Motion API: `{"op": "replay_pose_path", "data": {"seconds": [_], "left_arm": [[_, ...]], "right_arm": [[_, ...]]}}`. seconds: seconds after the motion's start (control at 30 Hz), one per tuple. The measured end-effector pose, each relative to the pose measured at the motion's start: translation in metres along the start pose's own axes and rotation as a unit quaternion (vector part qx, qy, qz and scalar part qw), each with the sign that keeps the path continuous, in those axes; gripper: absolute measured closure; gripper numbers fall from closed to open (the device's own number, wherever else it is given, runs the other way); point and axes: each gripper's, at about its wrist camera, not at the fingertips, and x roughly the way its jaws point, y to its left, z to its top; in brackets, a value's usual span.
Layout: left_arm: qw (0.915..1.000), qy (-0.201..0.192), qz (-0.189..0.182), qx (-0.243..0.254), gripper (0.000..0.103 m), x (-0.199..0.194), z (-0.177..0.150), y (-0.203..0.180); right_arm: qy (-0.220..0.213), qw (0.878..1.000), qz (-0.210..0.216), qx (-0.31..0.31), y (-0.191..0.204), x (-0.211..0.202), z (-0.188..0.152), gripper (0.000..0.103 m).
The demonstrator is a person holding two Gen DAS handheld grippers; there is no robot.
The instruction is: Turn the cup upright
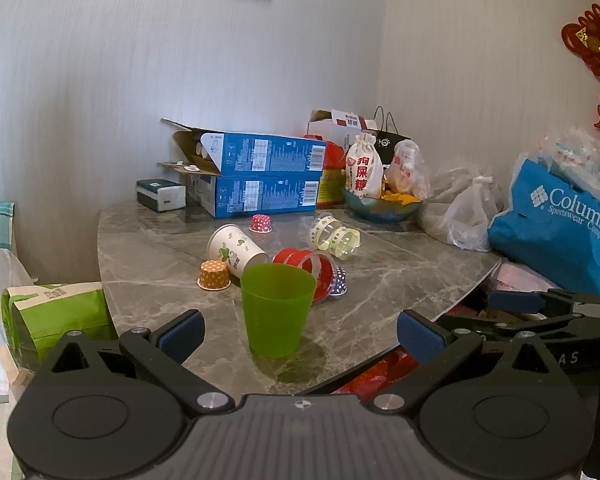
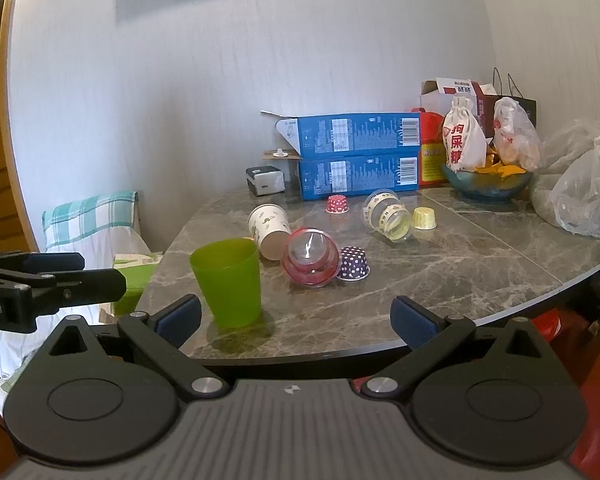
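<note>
A green plastic cup (image 1: pixel 277 309) stands upright near the table's front edge, also in the right wrist view (image 2: pixel 228 282). My left gripper (image 1: pixel 298 334) is open, its blue pads wide either side of the cup and short of it. My right gripper (image 2: pixel 296 320) is open and empty at the table edge, the green cup just ahead of its left pad. Behind lie a white paper cup (image 1: pixel 236 249), a red clear cup (image 2: pixel 310 262) and a clear yellow-printed cup (image 2: pixel 388 216), all on their sides.
Small cupcake liners stand upside down: orange (image 1: pixel 213 275), red dotted (image 1: pixel 261 223), purple dotted (image 2: pixel 354 264), yellow (image 2: pixel 425 218). Two blue boxes (image 2: pixel 360 156), a snack bowl (image 2: pixel 486 184), plastic bags (image 2: pixel 580 200) and a Columbia bag (image 1: pixel 556 220) crowd the back and right of the marble table (image 2: pixel 440 280).
</note>
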Motion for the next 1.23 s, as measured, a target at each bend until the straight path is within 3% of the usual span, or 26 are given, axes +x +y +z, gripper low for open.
{"op": "replay_pose_path", "data": {"seconds": [1.03, 1.23], "left_arm": [[0.9999, 0.006, -0.001, -0.009, 0.000, 0.016, -0.003, 0.009], [0.9993, -0.018, 0.026, -0.018, 0.000, 0.014, -0.004, 0.023]], "right_arm": [[0.013, 1.000, -0.005, -0.007, 0.002, 0.016, 0.002, 0.001], [0.014, 1.000, 0.008, 0.003, 0.002, 0.026, 0.000, 0.001]]}}
